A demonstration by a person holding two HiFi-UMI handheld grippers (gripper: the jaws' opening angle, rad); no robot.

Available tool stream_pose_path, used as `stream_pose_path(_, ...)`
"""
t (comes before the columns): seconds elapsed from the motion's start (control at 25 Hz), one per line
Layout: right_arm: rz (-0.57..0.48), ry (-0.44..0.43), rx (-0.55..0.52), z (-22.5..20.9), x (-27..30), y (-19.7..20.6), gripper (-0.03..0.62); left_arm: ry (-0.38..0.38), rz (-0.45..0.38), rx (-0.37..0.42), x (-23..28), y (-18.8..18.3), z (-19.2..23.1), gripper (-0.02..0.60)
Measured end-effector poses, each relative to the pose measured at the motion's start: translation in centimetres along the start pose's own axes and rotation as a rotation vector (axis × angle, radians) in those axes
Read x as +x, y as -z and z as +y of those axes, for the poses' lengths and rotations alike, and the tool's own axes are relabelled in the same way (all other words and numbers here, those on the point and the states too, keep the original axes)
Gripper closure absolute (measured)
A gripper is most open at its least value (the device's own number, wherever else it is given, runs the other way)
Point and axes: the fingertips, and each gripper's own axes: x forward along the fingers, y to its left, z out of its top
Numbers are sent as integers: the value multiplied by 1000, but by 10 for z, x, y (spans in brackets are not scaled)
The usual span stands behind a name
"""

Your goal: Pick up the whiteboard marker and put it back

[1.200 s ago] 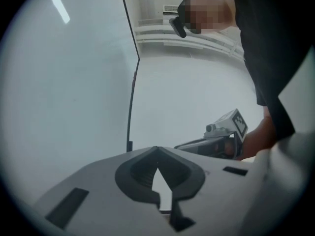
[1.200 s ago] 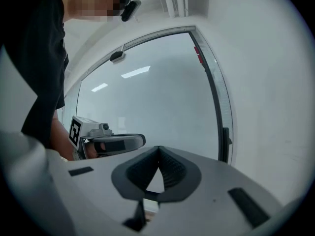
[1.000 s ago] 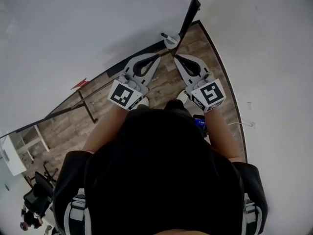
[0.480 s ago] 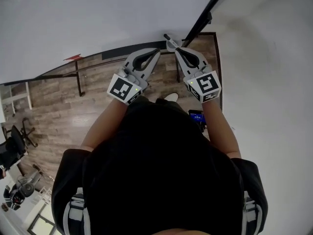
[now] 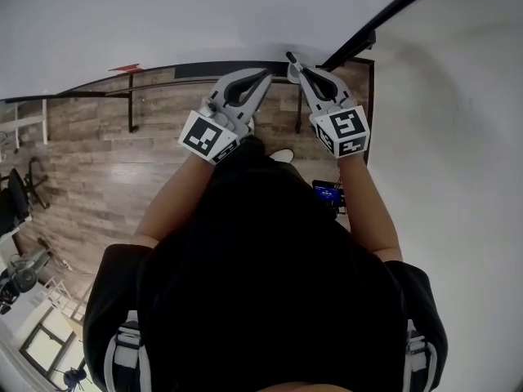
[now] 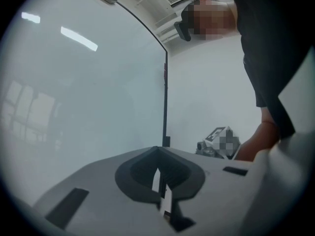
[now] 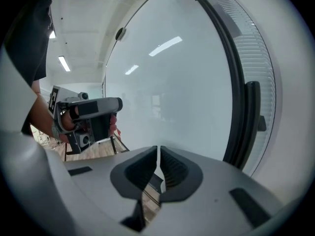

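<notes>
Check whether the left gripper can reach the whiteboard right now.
Probably yes. The whiteboard stands just ahead of the left gripper, and nothing shows between the two, so the way looks free.

Both forearms were extended forward. Left forearm (image 5: pixel 169 204) and right forearm (image 5: pixel 372 211) were bared below dark sleeves. Left gripper (image 5: pixel 261 77) was held about level, jaws closed together. Right gripper (image 5: pixel 292 59) was held close beside it, tipped slightly down; jaws had just been opening to narrow slit, nothing seen between them.
</notes>
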Motion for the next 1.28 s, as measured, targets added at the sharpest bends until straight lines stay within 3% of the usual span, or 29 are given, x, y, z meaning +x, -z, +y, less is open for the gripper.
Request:
stream_pose_path(0.44,103,70,39,-18,42,33,561,58,28,19,13,24,20,578)
stream_pose_path(0.68,166,107,-3,-26,62,52,527,81,53,61,20,35,29,578)
stream_pose_path(1.28,303,145,-50,-26,105,86,505,48,80,43,1,44,63,577)
